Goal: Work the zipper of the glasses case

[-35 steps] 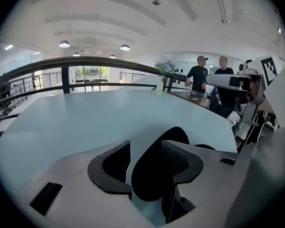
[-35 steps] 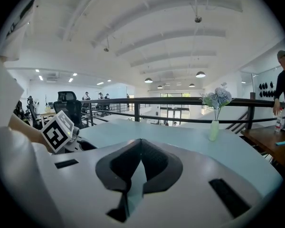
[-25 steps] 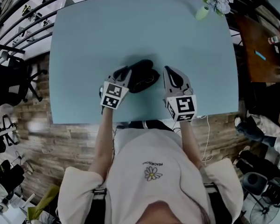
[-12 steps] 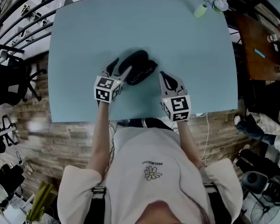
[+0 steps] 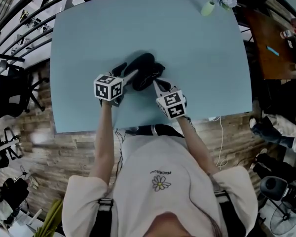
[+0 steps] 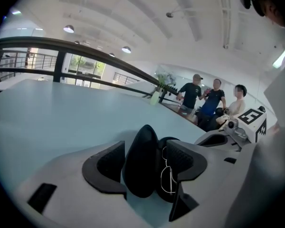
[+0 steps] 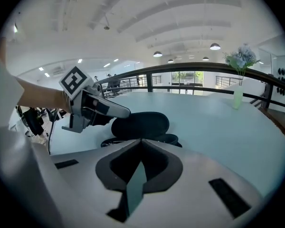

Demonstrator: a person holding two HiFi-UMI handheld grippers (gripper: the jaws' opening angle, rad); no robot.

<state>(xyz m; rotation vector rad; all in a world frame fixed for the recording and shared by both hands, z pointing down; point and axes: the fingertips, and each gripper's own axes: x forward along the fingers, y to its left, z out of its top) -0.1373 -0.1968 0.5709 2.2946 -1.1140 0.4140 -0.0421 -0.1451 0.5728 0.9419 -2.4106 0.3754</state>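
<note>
case: the black glasses case lies on the blue table, towards the edge at the person's side, between the two grippers.
case state: it stands open. the lid is raised, and a pair of glasses lies in the lower half.
long axis: in the head view it runs slanted, from low left to high right. the left gripper view sees the lid end-on, and the right gripper view sees the case broadside.
left gripper: the left gripper is at the low-left end of the case and points along its length. its jaws have just been opening and are now spread wide, with the lid between them. a gap shows at the left pad, so they do not pinch it.
right gripper: the right gripper has its jaws pressed together, with nothing between them. it points across the case, at the long side of the lower half, which is just beyond the tips. whether they touch, i cannot tell.
nearer hand: the left one, since its jaws stand on both sides of the lid. the right one is just beside.
zipper pull: too small to find in any view.
coming move, my judgement: the zipper follows the rim along the long axis, so the closed right tool would need to travel along that side, not push straight in.
</note>
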